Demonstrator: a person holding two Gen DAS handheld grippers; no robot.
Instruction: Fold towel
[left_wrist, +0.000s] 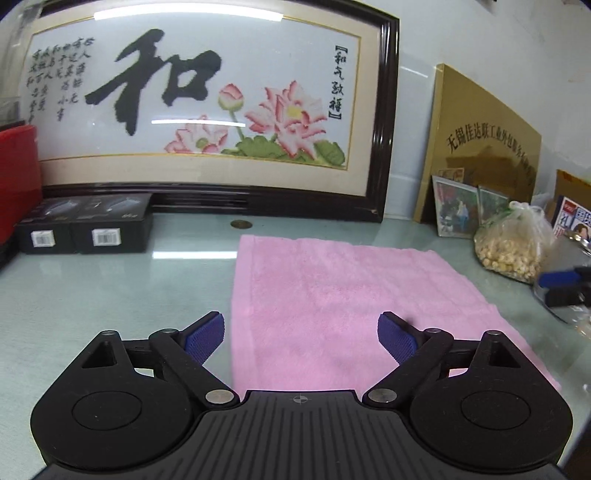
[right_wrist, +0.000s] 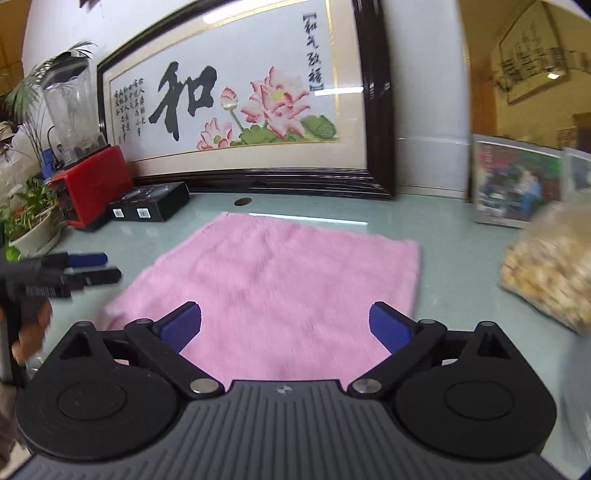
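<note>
Two grippers, both w/ jaws spread wide, nothing between the blue pads. Left gripper (left_wrist: 300, 341) hangs over the near-left part of the pink terry towel (left_wrist: 332, 302); its left pad sits over bare counter, just beside the towel's left edge, right pad over the cloth. Can't tell if the pads touch the fabric. Right gripper (right_wrist: 285, 326) is over the towel's near edge, both pads above pink cloth; that view is motion-blurred, esp. on the right.

Towel lies flat on the pale green glossy counter (left_wrist: 110, 288), roughly rectangular, no corner lifted.

In the right wrist view the left gripper shows at far left, beside the towel's left corner, w/ part of a hand below it. In the left wrist view the right gripper's blue tip peeks in at the right edge.

Beyond the towel: large dark-framed cross-stitch picture w/ black calligraphy & pink lotus flowers (left_wrist: 207, 99) leaning on the wall. Left of towel: two black boxes w/ white barcode labels (left_wrist: 85, 229), then a red blender base w/ clear jug (right_wrist: 79, 147) & potted plants (right_wrist: 29, 218). Right: clear plastic bag of pale yellow kernels (left_wrist: 509, 243), small framed photos (left_wrist: 456, 206), a gold plaque (left_wrist: 484, 140).
</note>
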